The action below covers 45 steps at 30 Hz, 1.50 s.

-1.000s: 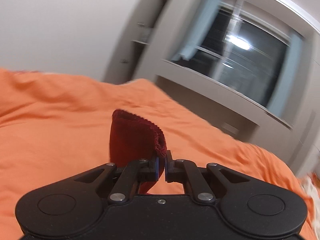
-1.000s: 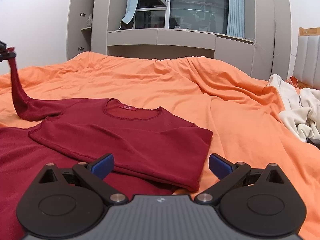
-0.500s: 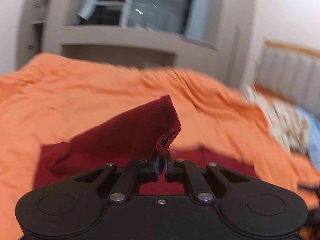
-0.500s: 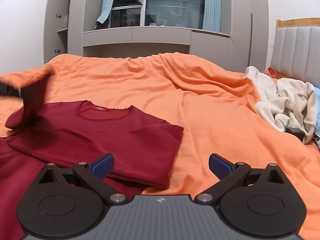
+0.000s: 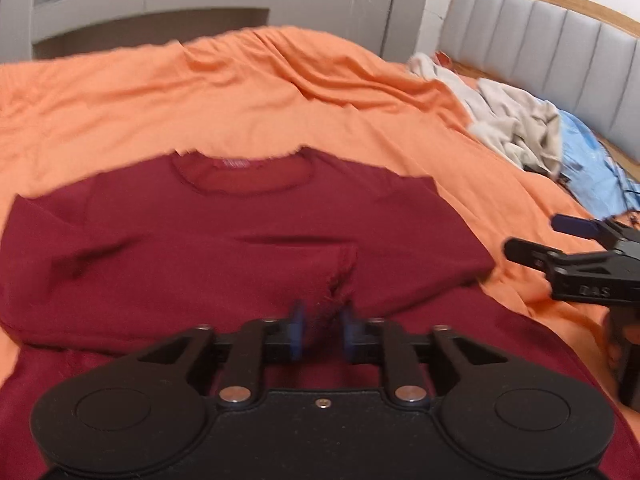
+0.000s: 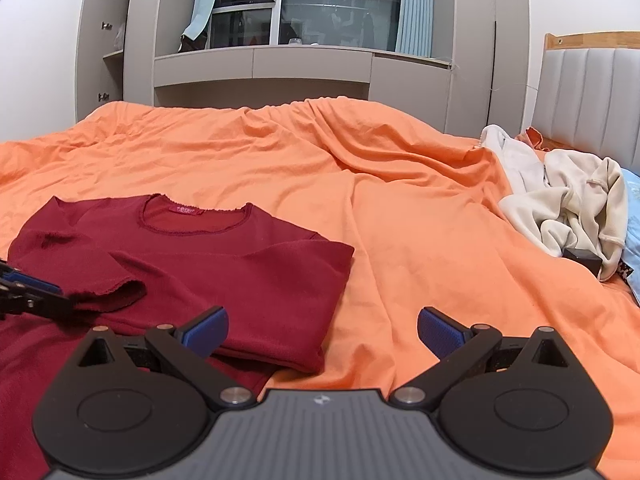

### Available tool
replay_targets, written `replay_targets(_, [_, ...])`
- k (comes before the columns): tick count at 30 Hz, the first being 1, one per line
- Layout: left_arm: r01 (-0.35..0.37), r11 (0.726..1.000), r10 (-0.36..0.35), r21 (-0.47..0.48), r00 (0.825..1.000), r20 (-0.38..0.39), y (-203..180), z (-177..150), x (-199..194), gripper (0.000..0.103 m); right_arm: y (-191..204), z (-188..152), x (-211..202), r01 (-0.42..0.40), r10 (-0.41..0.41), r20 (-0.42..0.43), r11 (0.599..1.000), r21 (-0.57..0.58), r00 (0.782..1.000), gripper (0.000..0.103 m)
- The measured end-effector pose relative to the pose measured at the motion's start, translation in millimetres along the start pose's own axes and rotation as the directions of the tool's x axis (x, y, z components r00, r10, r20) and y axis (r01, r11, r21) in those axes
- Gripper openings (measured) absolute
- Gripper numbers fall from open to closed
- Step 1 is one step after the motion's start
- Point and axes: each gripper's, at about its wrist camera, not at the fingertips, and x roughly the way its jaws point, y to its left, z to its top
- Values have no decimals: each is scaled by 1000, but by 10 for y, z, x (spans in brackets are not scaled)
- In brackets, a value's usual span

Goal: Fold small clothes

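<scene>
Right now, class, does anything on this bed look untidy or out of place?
Yes. A cream heap of clothes lies crumpled near the headboard. On the red top, the folded-in sleeve cuff lies rumpled at an angle, not flat.

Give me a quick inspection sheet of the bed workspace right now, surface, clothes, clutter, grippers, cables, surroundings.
Surface: orange bedspread, wrinkled.
Job's things: dark red shirt flat, neckline away from the cameras, sleeve cuff folded across its front.
Clutter: cream garments heaped beside the headboard; light blue fabric next to them.
Grippers: left gripper has just been opening, cuff between the pads, not pinched; right gripper open wide, empty.
Cables: thin dark cable on the blue fabric.
Surroundings: grey cabinets, window.
</scene>
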Motion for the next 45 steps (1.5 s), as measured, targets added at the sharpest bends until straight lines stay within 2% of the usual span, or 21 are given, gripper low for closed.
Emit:
replay_targets(2, [25,999,-26,-29,1000,-9,57,-41,-72,43,18,-5,15,-3,2,-6,1000,-5,1000,103])
replay_targets(4, [28,999,-28,-46,1000,-4,104,-52,-133,64,35,-9,35,-8,8,-14,1000,-9,1000,103])
replay_targets(6, [21,997,-20,-68,1000,18,182,-58,-208,74,56,-15,53,-12,12,-23,1000,-15,1000,103])
replay_targets(10, [-19,994,25,-112,998,54,469,-76,-422,86,117,-13,73,-32,31,-28,999,-44,999,103])
replay_targets(13, [-118,979,130,-163,990,62,804,-81,-571,93,145,47,27,-116,115,-16,991,-64,993,103])
replay_targets(16, [-193,941,222,-277,972,78,1262,-71,-723,93,237,205,36,-207,206,-10,977,-62,978,103])
replay_targets(18, [-205,894,256,-398,964,78,1620,-81,-821,94,347,362,118,-263,263,-16,963,-59,965,103])
replay_targets(22, [-194,757,305,-624,949,75,2287,-206,-951,94,724,800,421,-364,364,-11,930,-50,931,103])
replay_targets(24, [-172,694,313,-699,947,78,2505,-287,-978,93,986,1026,639,-438,438,-2,899,-26,899,102])
replay_targets(26, [-138,622,307,-770,948,79,2692,-376,-976,87,1293,1231,893,-504,504,-13,864,0,864,95])
replay_targets(28, [-102,576,295,-811,951,90,2811,-430,-951,77,1593,1381,1140,-560,561,-21,828,35,828,84])
replay_targets(31, [-43,548,263,-835,957,123,2886,-457,-902,66,2026,1516,1489,-629,635,-53,772,97,771,74])
replay_targets(32, [-18,539,249,-842,959,139,2907,-457,-884,63,2159,1538,1599,-643,651,-69,758,111,756,72])
replay_targets(34, [22,506,228,-862,961,158,2968,-484,-831,55,2450,1564,1809,-660,672,-110,740,129,732,64])
replay_targets(37, [43,462,215,-886,964,159,3044,-527,-693,49,2791,1550,2056,-688,702,-164,712,141,693,63])
replay_targets(41, [66,448,187,-891,968,166,3078,-570,-602,46,3159,1520,2253,-732,742,-233,666,144,629,63])
replay_targets(42, [76,445,180,-892,969,172,3086,-578,-595,46,3247,1508,2275,-734,738,-247,667,127,628,63])
replay_targets(44, [97,438,168,-894,968,188,3103,-609,-587,46,3383,1485,2282,-712,699,-269,699,61,663,51])
replay_targets(45, [102,436,161,-894,969,189,3108,-612,-569,43,3433,1475,2283,-697,677,-277,716,32,682,32])
